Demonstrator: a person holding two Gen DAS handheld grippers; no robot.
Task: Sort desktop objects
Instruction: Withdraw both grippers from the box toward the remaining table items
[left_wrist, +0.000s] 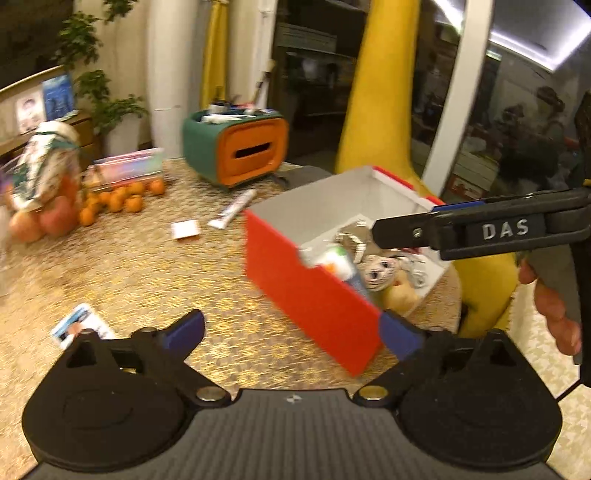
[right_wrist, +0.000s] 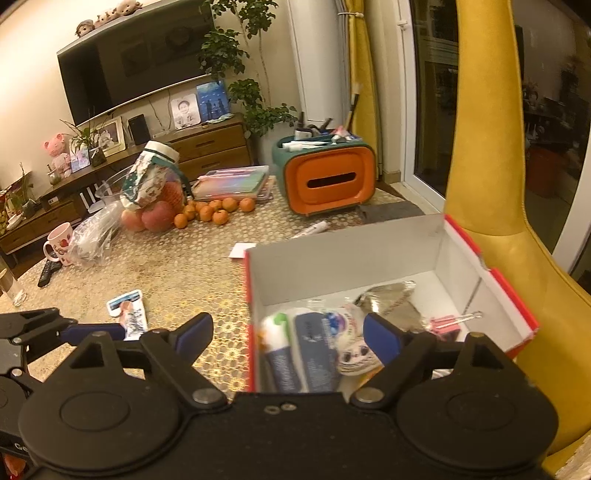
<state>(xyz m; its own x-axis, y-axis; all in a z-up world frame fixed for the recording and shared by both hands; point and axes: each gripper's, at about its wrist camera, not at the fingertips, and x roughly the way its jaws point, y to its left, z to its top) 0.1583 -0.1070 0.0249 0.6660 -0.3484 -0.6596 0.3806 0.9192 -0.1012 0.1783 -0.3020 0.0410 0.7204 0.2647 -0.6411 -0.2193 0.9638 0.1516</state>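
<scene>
A red box with a white inside stands on the table's right side; it also shows in the right wrist view. It holds tubes, a small cat-face pouch, a silver packet and a pink binder clip. My left gripper is open and empty, just in front of the box's near wall. My right gripper is open and empty above the box's near-left corner; it also shows in the left wrist view. A tube, a white card and a blue-white packet lie on the table.
An orange-and-green desk organiser stands at the back. Oranges, apples, a wrapped jar, a plastic bag, a mug and a remote lie at the left. A yellow chair stands right of the box.
</scene>
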